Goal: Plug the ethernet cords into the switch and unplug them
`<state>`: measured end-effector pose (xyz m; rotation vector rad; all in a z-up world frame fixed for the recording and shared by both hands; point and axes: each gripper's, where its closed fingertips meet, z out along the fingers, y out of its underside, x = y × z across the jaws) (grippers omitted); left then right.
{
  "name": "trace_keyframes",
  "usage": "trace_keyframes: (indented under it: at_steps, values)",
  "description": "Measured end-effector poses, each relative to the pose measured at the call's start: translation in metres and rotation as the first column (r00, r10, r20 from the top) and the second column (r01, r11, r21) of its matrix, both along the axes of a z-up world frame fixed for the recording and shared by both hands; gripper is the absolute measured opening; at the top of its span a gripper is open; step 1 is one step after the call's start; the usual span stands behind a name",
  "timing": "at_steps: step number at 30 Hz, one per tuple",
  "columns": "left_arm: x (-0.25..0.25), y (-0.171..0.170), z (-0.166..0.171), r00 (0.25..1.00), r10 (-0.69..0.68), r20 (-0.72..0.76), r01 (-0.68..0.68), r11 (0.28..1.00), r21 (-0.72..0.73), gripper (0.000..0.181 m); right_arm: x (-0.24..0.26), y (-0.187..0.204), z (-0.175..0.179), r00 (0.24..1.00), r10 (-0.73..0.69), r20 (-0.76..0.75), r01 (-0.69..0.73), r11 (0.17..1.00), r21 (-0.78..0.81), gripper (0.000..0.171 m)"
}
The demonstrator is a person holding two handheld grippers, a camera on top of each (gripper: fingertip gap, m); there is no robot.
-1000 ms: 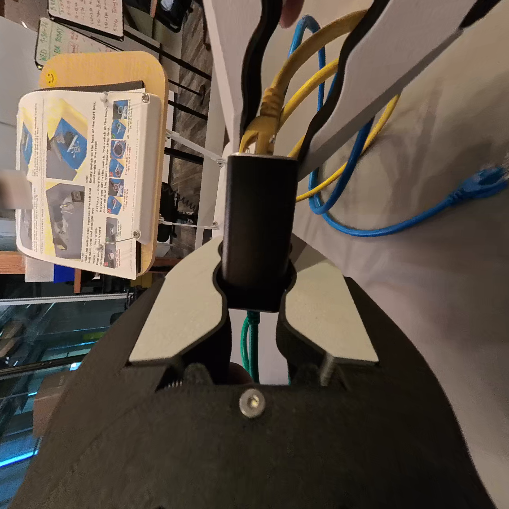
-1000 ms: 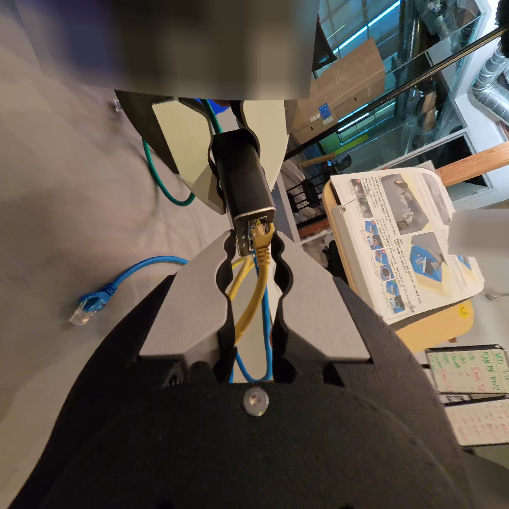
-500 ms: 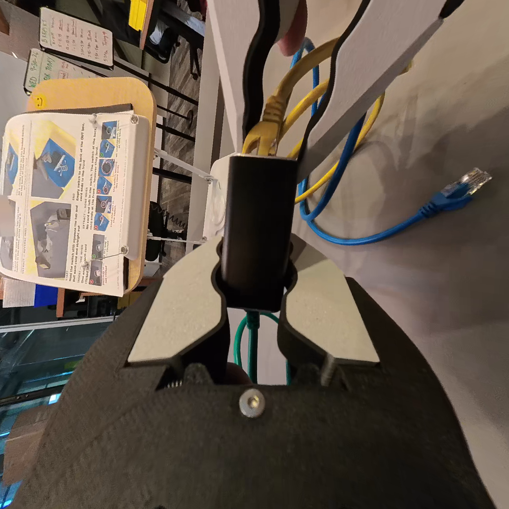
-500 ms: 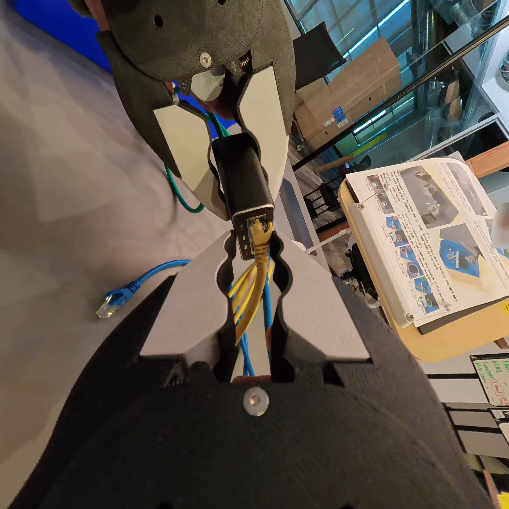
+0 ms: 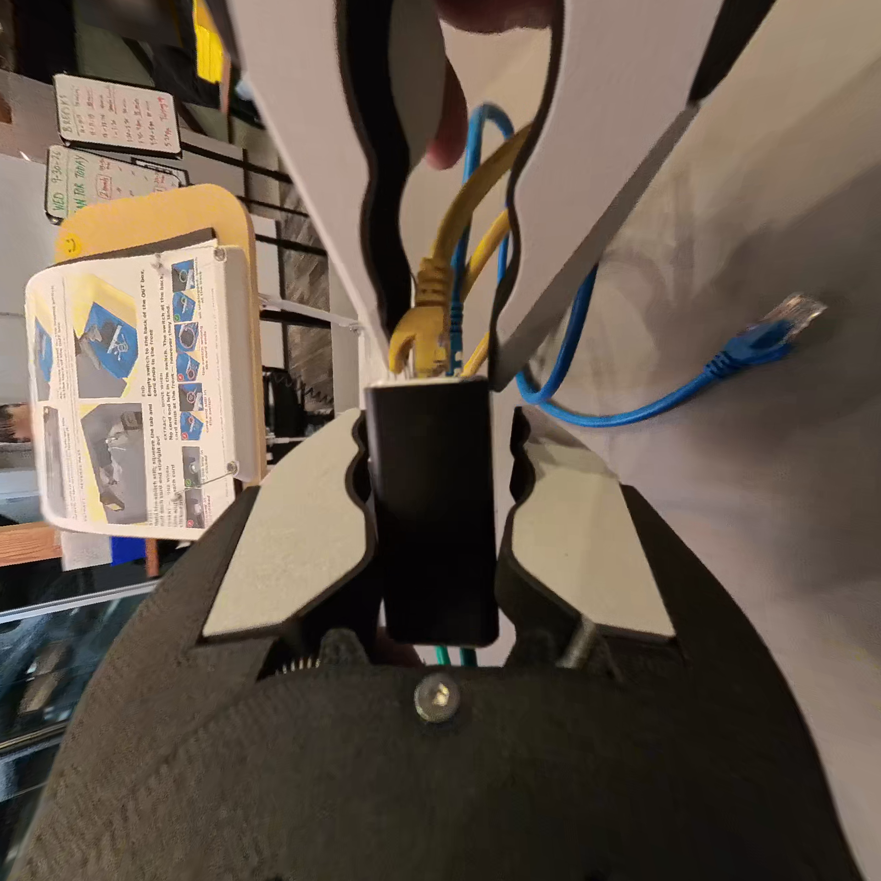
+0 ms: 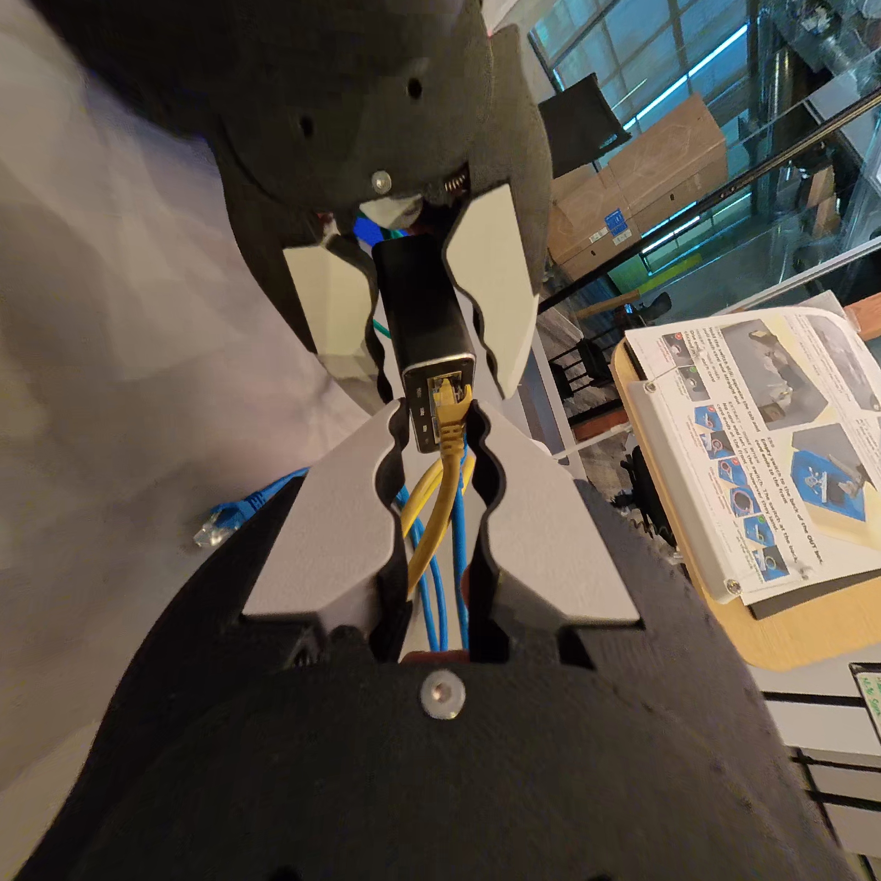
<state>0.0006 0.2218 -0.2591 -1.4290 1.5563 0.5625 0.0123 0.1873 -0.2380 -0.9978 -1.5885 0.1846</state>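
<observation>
My left tongs (image 5: 436, 431) clamp the black oblong metal switch (image 5: 434, 505) above the grey tabletop (image 5: 715, 476), my right tongs (image 6: 441, 414) stand slightly parted around the plugged-in yellow ethernet cord (image 6: 448, 424), gripping unclear, and only the right view shows its port face.

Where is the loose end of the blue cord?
In the left wrist view the blue cord's loose plug lies on the grey table, off to the right of the black switch, plugged into nothing.

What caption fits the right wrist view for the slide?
Right gripper around a yellow cord plugged into the black switch held by the left gripper.
</observation>
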Motion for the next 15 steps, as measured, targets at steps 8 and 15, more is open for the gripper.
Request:
trace_keyframes:
  at_steps: [8, 15]
  values:
    - [-0.002, -0.002, -0.007, 1.000, 0.014, 0.005, -0.013, 0.998, -0.053, 0.053, 0.000, -0.003, -0.005, 0.999, 0.024, 0.025, -0.023, 1.000, -0.020, 0.022]
    - [-0.008, -0.005, -0.010, 0.999, 0.028, 0.021, -0.024, 0.987, -0.159, 0.053, 0.002, -0.007, -0.006, 0.997, 0.067, 0.038, -0.063, 0.991, -0.116, 0.047]
